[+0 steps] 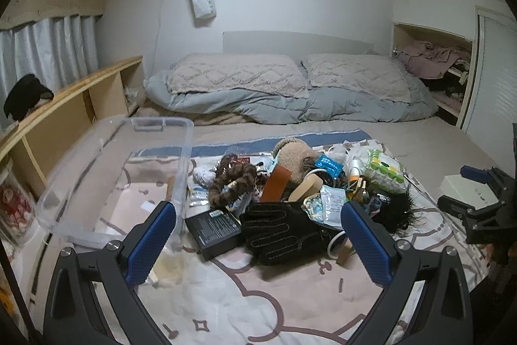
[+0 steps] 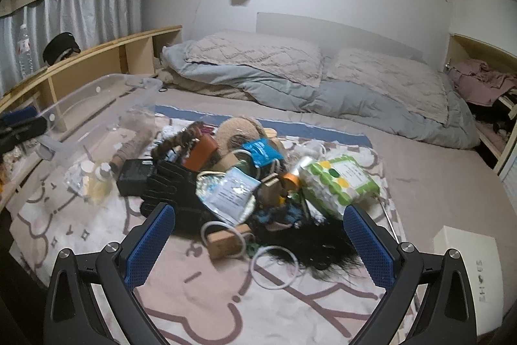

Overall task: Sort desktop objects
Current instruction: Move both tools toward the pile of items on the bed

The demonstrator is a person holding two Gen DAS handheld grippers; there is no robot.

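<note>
Glove [image 1: 284, 231] between spread fingers of left gripper [image 1: 258, 243], untouched.

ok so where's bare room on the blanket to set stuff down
Free: the blanket strip between both tools and the pile, in front of the black glove; the plain sheet right of the green wipes pack, up to the white box. The clear bin looks nearly empty. Crowded: the pile itself, from the black box to the black wig.
</note>
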